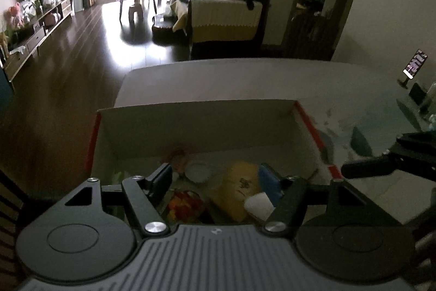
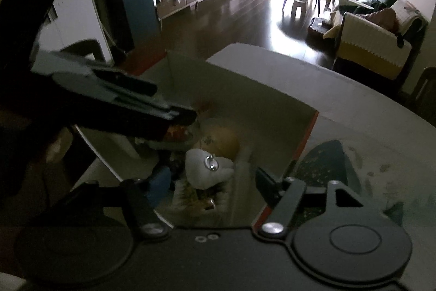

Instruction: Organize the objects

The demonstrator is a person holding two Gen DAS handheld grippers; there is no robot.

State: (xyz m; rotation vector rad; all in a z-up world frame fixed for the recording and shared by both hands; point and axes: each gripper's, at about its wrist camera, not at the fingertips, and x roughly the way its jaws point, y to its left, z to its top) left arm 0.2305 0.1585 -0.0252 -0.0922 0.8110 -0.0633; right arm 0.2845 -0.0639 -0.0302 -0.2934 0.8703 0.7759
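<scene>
An open cardboard box [image 1: 196, 127] with red edges stands on the pale table [image 1: 218, 78]. Inside lie a yellow pouch [image 1: 239, 187], a white round dish [image 1: 198, 172], a colourful red and yellow pack [image 1: 185, 205] and a white soft thing [image 1: 259, 205]. My left gripper [image 1: 218, 180] hangs open over these, holding nothing. In the right wrist view, a white plush [image 2: 208, 168] with a metal ring lies beside the yellow pouch [image 2: 223, 141]. My right gripper [image 2: 215, 183] stands open just above the plush, at the box's near right corner. The left gripper [image 2: 130, 100] reaches in from the left.
A phone on a stand [image 1: 414, 64] glows at the table's far right. A dark leaf-shaped patch [image 2: 324, 165] marks the tabletop right of the box. Beyond the table are dark wood floor [image 1: 81, 59], a sofa [image 1: 226, 15] and a TV cabinet [image 1: 35, 29].
</scene>
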